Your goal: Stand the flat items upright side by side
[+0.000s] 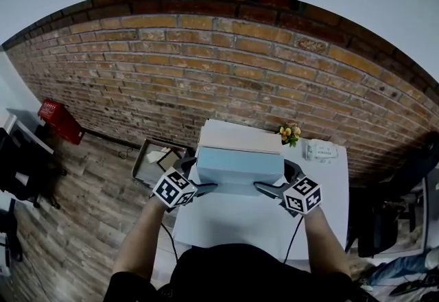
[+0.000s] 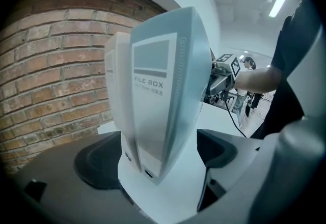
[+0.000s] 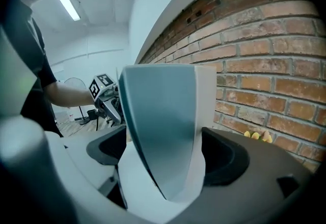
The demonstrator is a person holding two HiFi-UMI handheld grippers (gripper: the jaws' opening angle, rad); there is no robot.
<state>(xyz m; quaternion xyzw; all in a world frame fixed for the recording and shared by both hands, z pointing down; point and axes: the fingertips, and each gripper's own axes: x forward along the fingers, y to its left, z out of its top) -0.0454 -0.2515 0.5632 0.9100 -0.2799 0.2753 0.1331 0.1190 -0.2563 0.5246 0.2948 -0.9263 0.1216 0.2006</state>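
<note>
Two file boxes stand upright side by side on the white table [image 1: 233, 225], close to the brick wall: a pale blue file box [image 1: 240, 165] in front and a white file box [image 1: 240, 136] behind it. My left gripper [image 1: 197, 176] straddles their left ends. In the left gripper view the blue box [image 2: 163, 90] and the white box [image 2: 116, 85] rise between the open jaws of the left gripper [image 2: 160, 154], with a clear gap at the right pad. My right gripper [image 1: 280, 177] straddles the right ends. In the right gripper view the boxes [image 3: 163, 126] fill most of the space between the jaws of the right gripper [image 3: 163, 154].
A small pot of yellow flowers [image 1: 289, 133] and a white packet [image 1: 321, 149] sit at the table's back right corner. On the wooden floor to the left lie a flat tray [image 1: 154, 160] and a red basket [image 1: 60, 119]. The brick wall stands right behind the boxes.
</note>
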